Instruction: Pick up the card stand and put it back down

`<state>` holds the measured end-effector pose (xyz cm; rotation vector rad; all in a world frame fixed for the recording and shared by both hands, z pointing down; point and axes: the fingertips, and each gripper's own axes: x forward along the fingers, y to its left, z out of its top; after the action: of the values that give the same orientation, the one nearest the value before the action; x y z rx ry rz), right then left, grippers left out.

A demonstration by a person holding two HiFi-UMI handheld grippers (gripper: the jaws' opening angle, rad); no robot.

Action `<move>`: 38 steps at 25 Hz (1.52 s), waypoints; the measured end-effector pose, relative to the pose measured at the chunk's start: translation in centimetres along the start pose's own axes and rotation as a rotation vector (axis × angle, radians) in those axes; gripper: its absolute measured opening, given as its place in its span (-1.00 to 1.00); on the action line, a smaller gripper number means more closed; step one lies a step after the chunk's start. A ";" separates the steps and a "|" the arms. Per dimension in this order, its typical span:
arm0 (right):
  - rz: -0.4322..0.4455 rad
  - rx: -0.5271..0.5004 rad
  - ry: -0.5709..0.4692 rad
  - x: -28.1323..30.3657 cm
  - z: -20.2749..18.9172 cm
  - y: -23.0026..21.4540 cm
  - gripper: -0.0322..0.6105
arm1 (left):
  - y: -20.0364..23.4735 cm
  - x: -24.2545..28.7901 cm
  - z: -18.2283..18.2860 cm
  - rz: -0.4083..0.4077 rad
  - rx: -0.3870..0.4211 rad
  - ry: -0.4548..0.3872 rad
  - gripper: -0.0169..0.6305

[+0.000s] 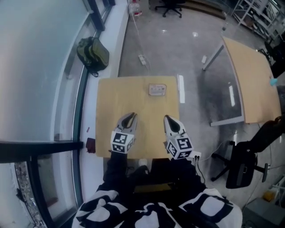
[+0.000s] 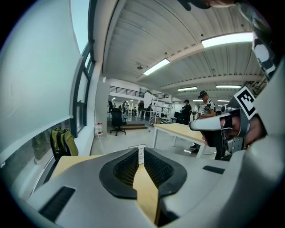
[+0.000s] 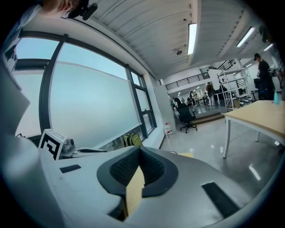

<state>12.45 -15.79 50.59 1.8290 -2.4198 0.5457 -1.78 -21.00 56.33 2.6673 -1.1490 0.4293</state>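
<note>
The card stand point(image 1: 157, 90) is a small flat-looking pale piece near the far edge of the little wooden table point(image 1: 111, 102). My left gripper point(image 1: 130, 117) and right gripper point(image 1: 168, 119) hover side by side over the near half of the table, both well short of the stand. Each is shut with nothing between its fingers. In the left gripper view the jaws point(image 2: 140, 152) meet at their tips, and a sliver of the white card stand point(image 2: 140, 156) shows just beyond them. The right gripper view shows its jaws point(image 3: 139, 152) closed over bare tabletop.
A green backpack point(image 1: 92, 53) lies on the floor by the window wall at the left. A larger wooden table point(image 1: 251, 80) stands to the right, with a black office chair point(image 1: 242, 162) near it. A water bottle point(image 1: 135, 8) stands on the floor far ahead.
</note>
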 end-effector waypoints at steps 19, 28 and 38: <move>0.064 0.004 0.131 7.9 -3.4 -9.5 -0.83 | 5.8 11.8 -2.3 -0.365 0.127 0.160 0.22; 0.101 0.006 0.144 11.1 -5.3 -11.7 -0.83 | 5.1 18.4 -3.2 -0.561 0.095 0.085 0.15; 0.076 0.061 0.170 11.2 -7.8 -13.8 -0.83 | 2.4 25.0 -4.2 -0.698 0.073 0.061 -0.26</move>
<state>20.85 -26.89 64.16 1.6429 -2.3917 0.7553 12.04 -38.20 68.99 2.8570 -0.1397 0.4147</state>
